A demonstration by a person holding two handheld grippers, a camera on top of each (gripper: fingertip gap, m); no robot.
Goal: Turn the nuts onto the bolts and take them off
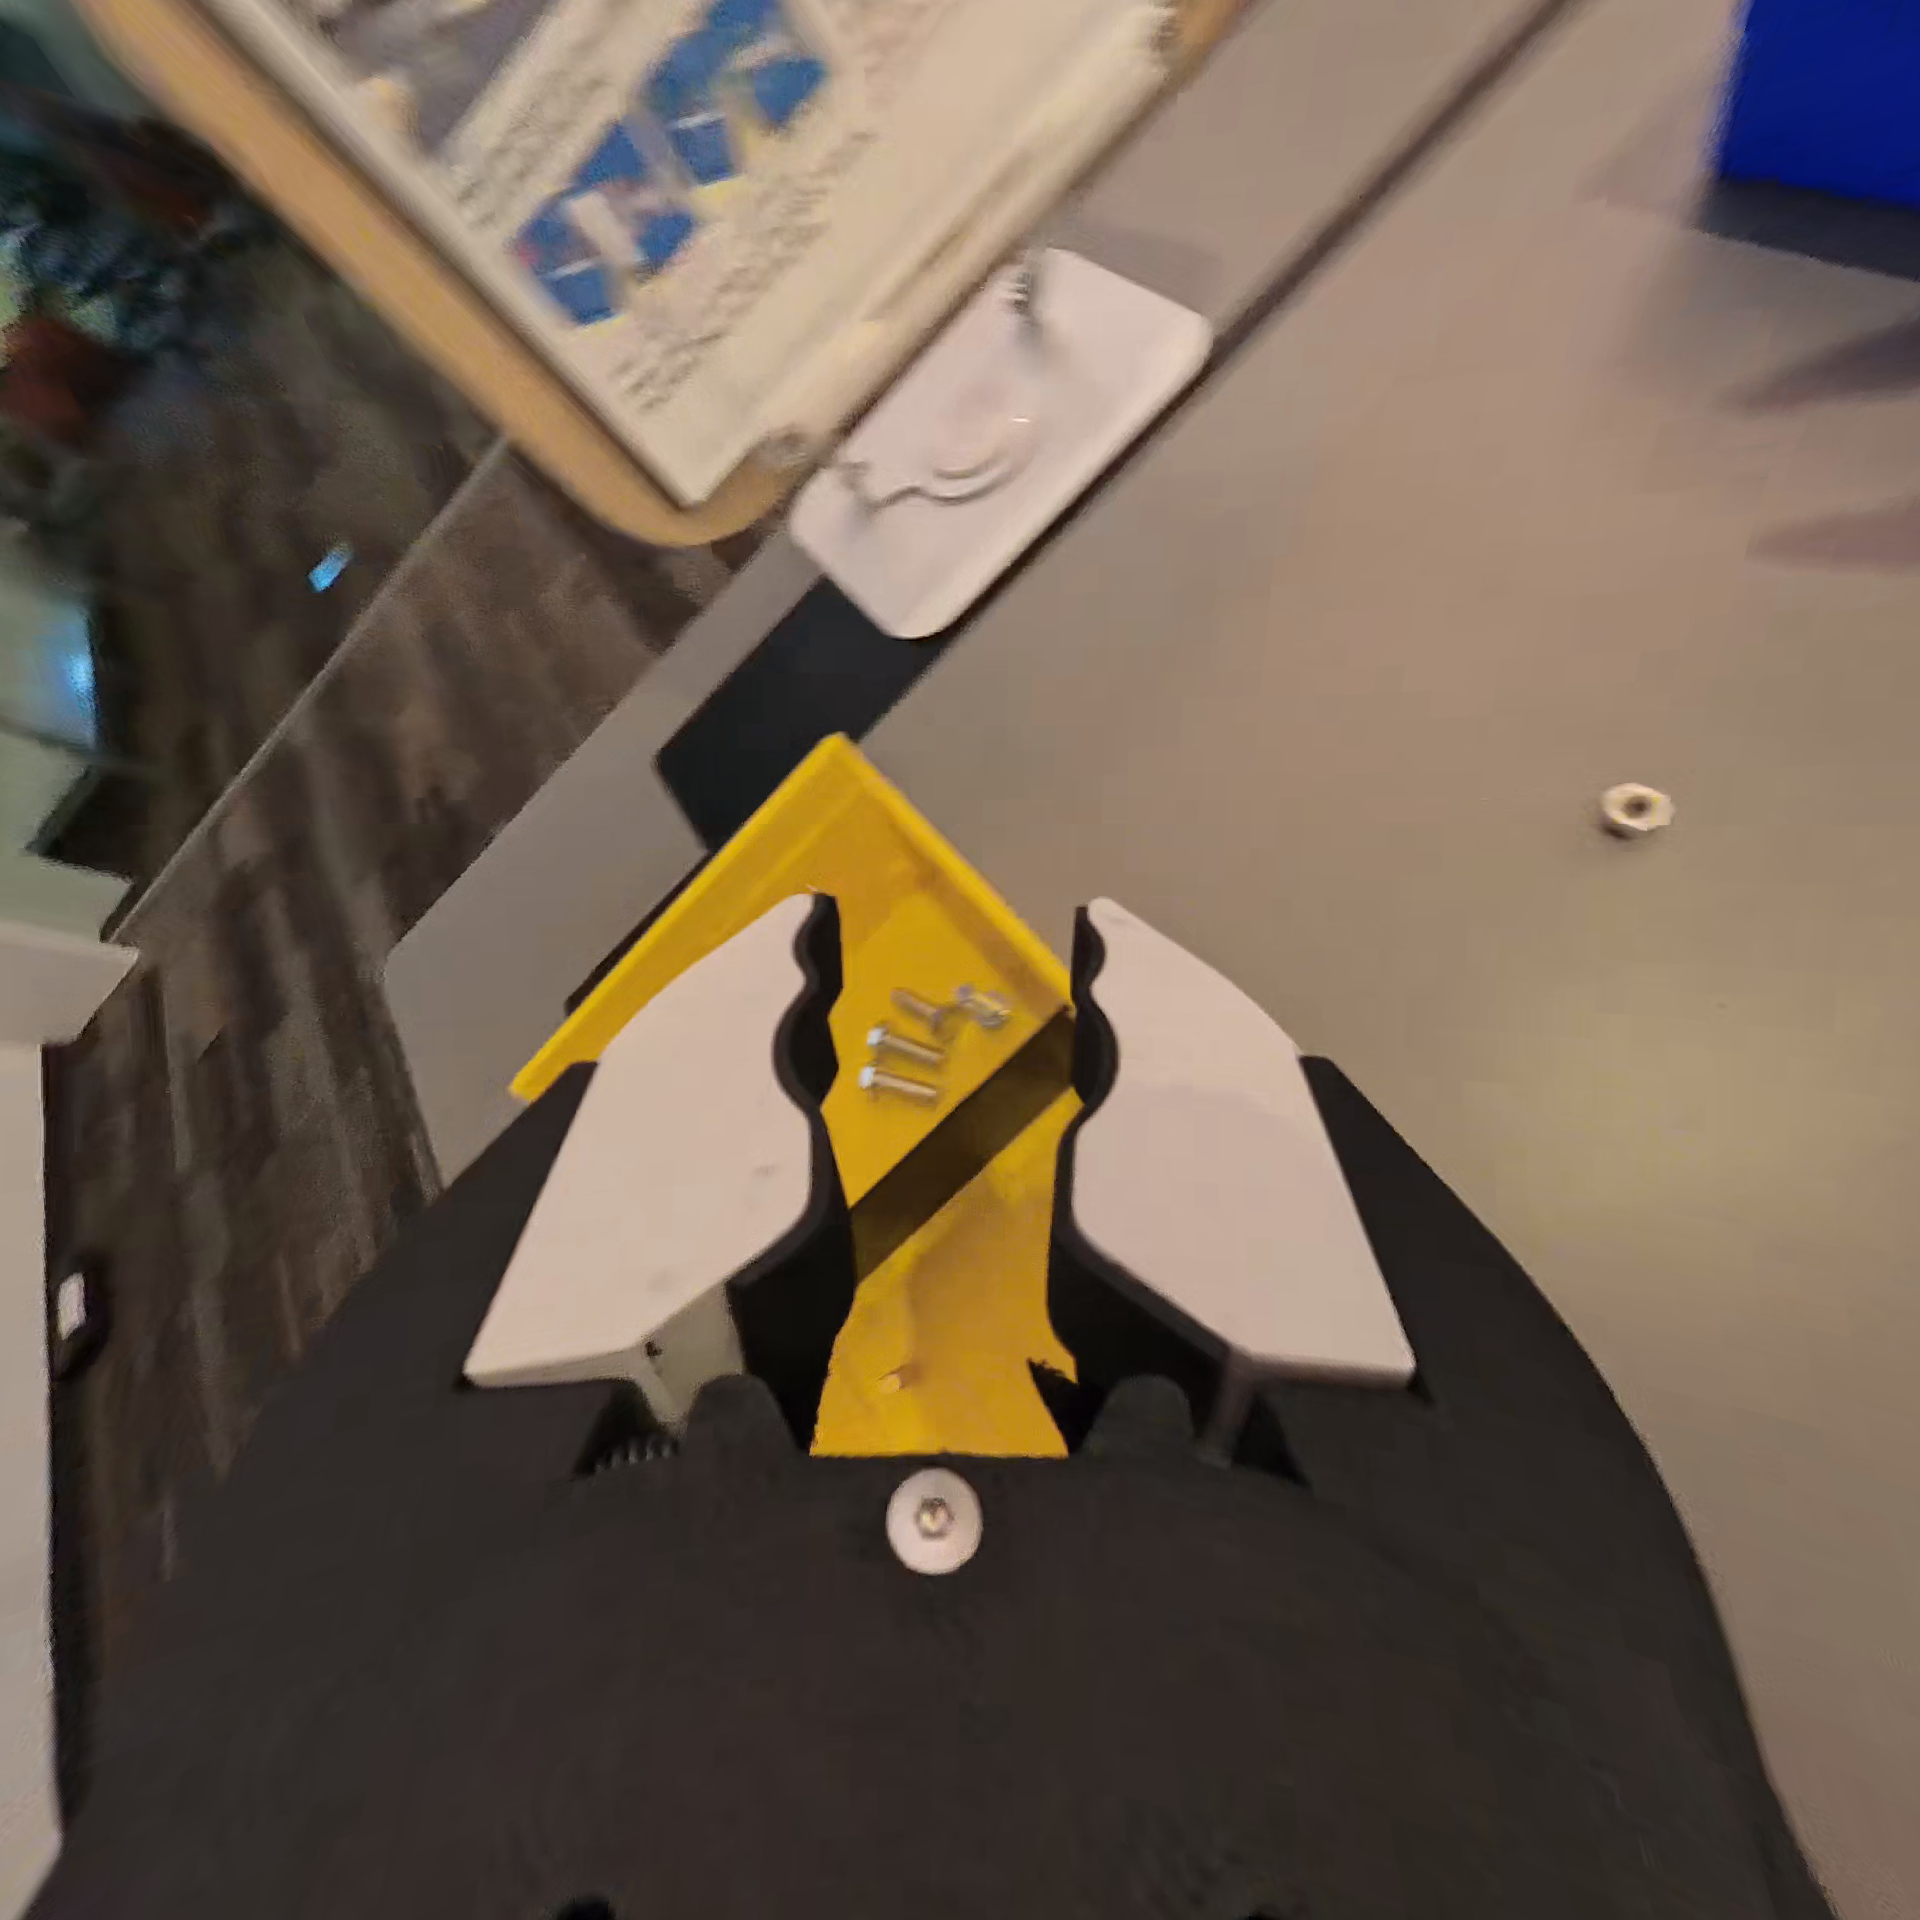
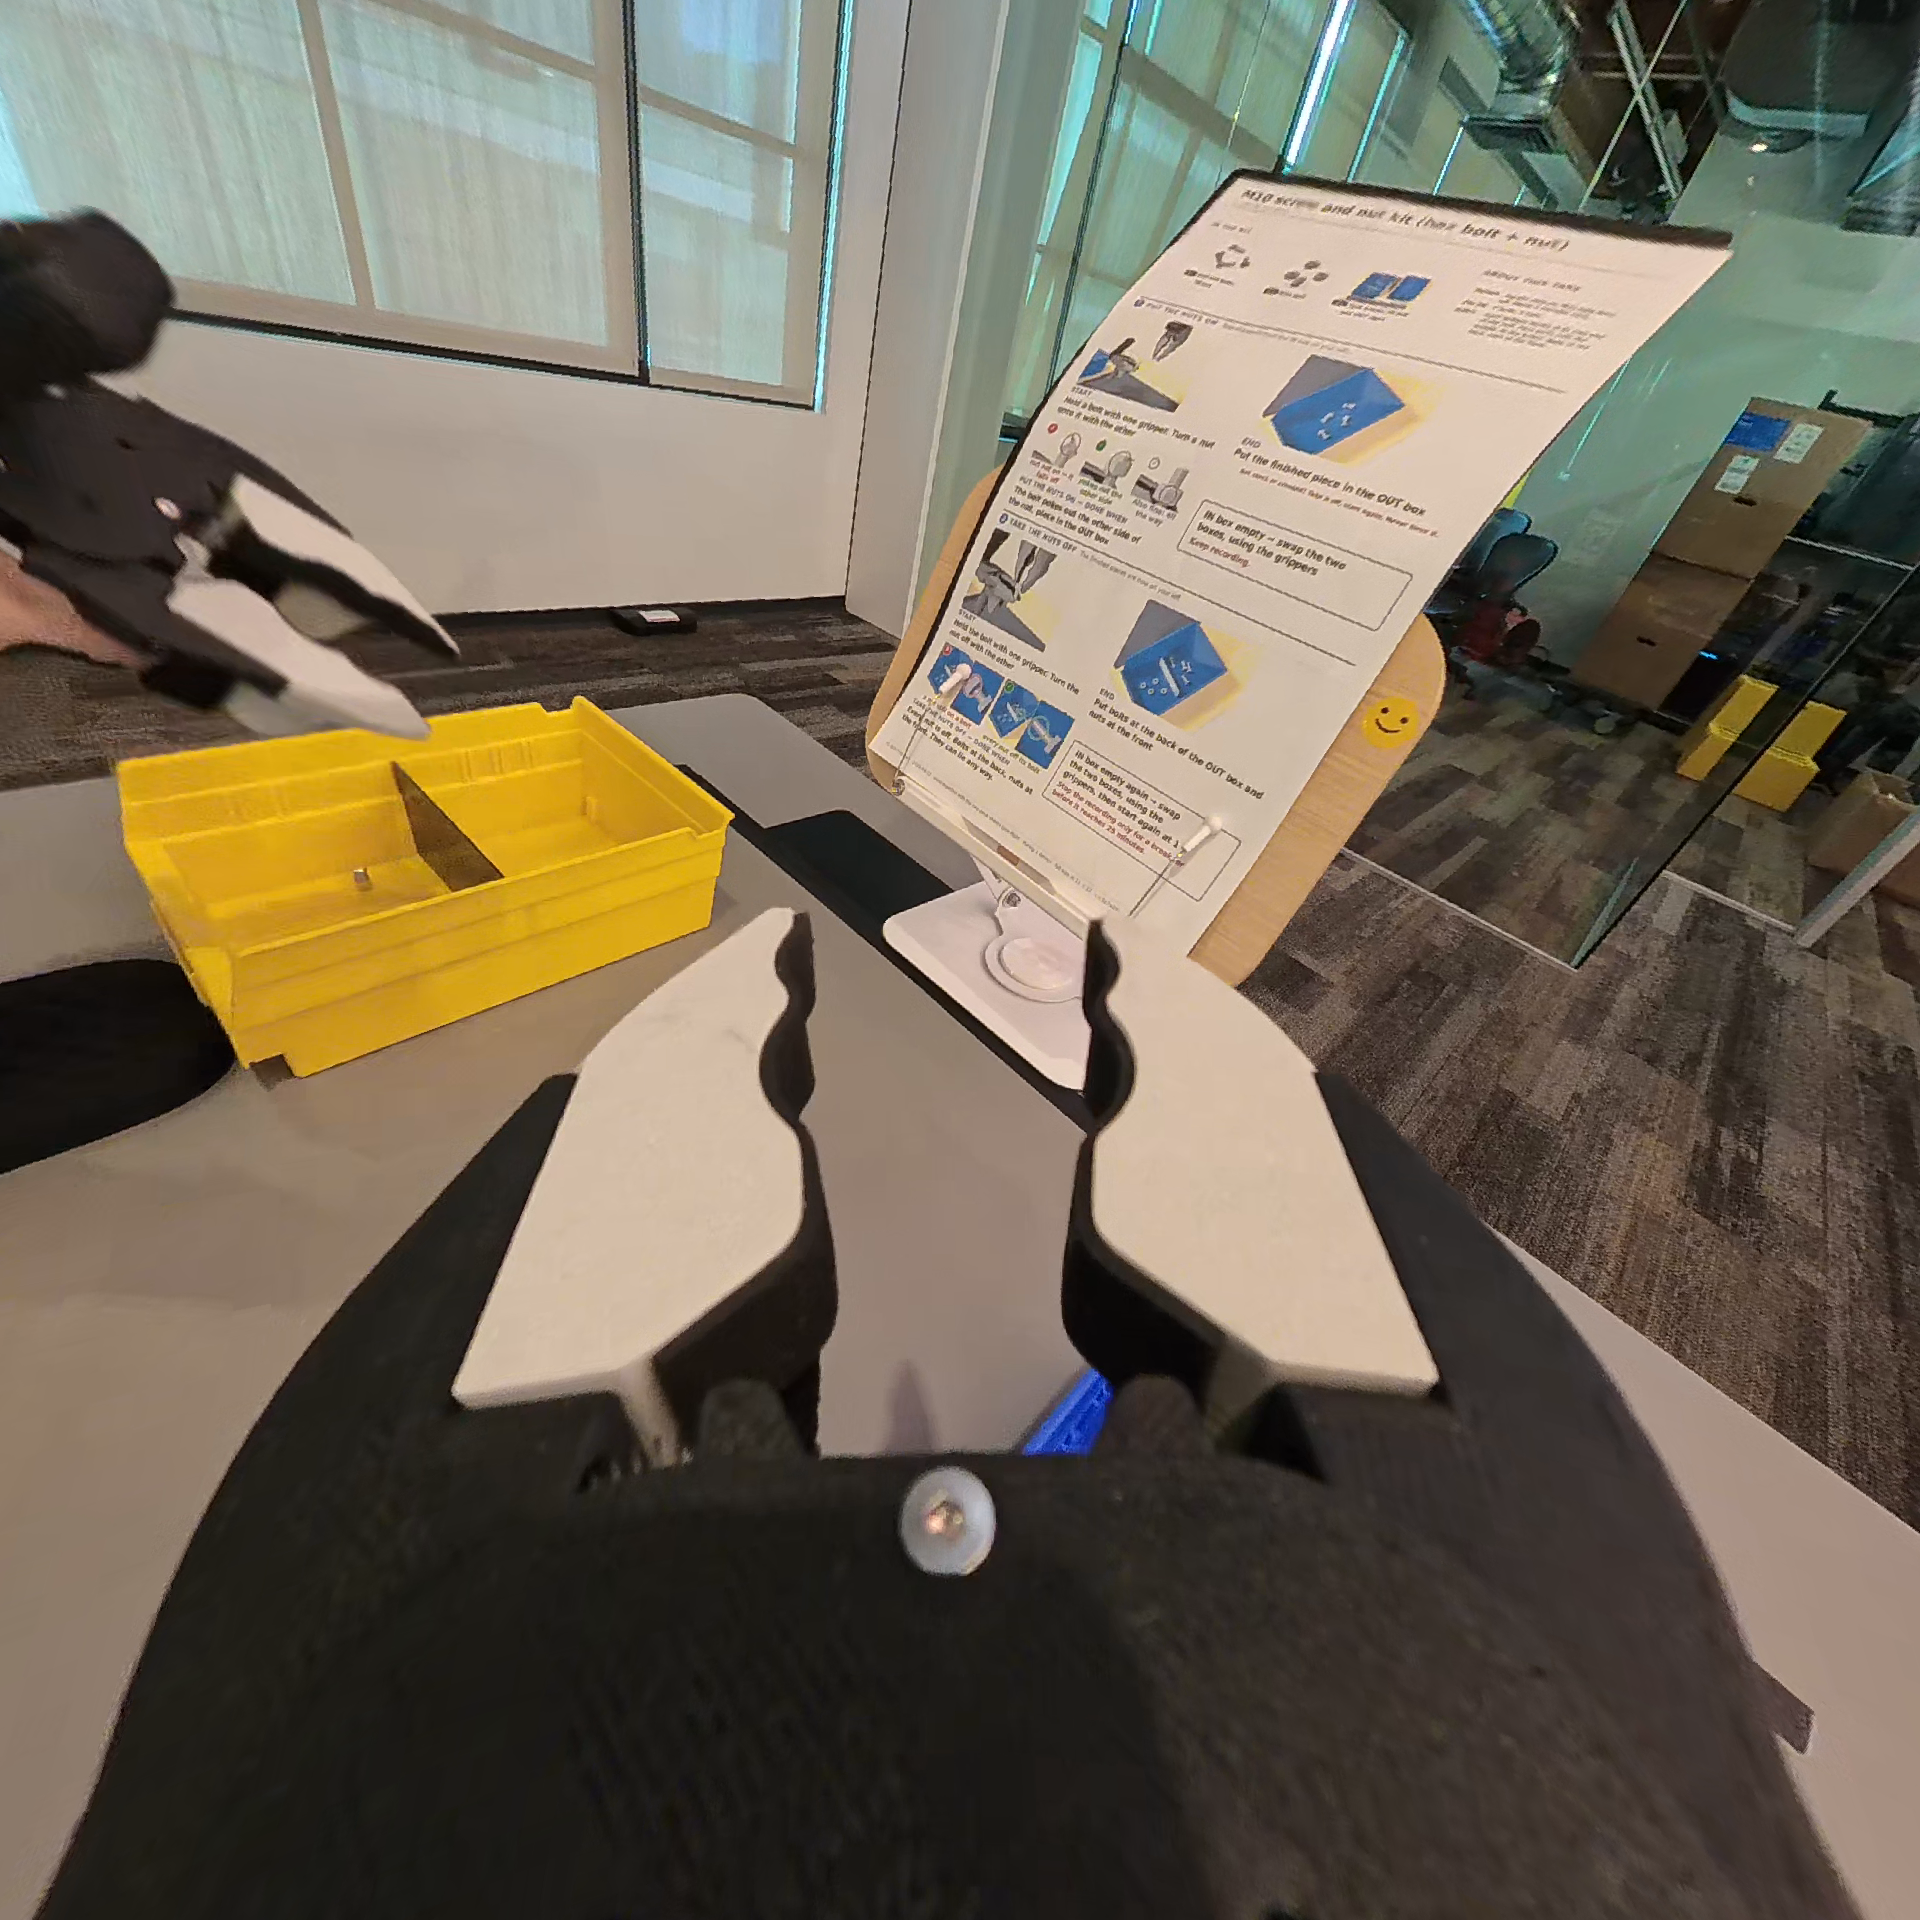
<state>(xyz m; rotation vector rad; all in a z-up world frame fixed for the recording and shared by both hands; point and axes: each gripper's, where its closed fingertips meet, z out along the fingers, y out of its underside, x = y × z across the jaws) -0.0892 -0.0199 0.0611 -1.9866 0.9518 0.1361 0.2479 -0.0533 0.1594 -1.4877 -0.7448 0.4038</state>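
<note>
On the grey table my yellow bin sits with loose bolts lying in its back compartment, and one nut rests alone on the table, well apart. My left gripper hovers over the bin, jaws apart, empty; the right gripper likewise. I judge nothing is threaded yet.

Parted tongs – yellow bin left, apart
</note>
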